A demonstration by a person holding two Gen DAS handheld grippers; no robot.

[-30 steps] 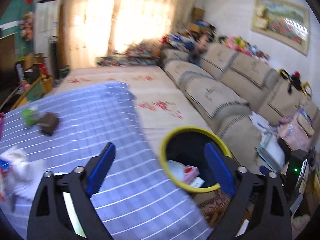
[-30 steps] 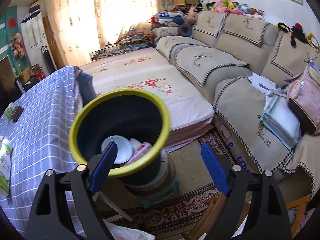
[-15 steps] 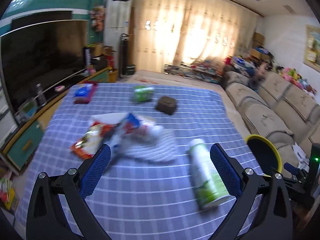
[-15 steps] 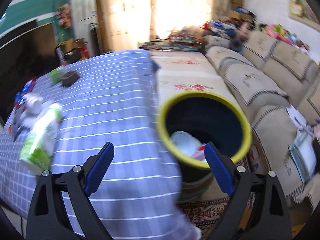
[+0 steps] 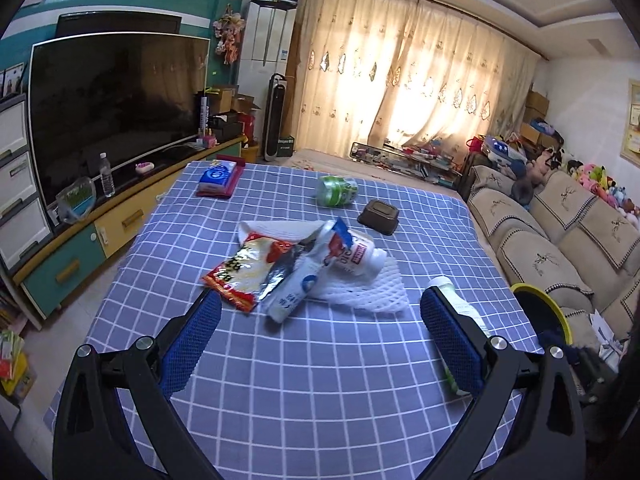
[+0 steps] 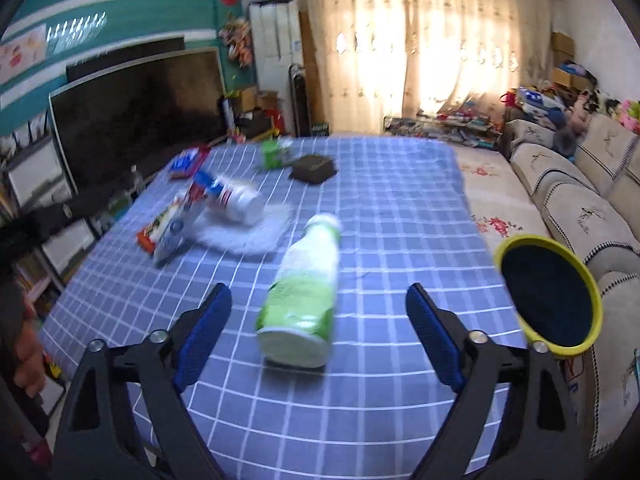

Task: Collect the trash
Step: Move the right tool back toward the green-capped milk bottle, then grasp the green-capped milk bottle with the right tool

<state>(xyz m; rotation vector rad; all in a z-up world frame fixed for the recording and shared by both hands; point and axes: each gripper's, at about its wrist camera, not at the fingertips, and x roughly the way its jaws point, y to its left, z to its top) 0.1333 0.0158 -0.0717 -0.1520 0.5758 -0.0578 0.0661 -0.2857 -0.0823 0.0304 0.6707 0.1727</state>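
left tongs released, facing wrapper pile on desk. right tongs unclenched, jaws just closing, green bottle lying between, untouched.

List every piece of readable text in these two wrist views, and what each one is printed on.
No text reads with certainty.
White bottle in the trash pile: a red label and large dark letters, not clear enough to quote.
Red and yellow snack wrapper: dark characters, unreadable.
White pouch: blue logo, small print unreadable.
Green and white bottle: blurred.
Blue packet at the far edge of the table: too small.
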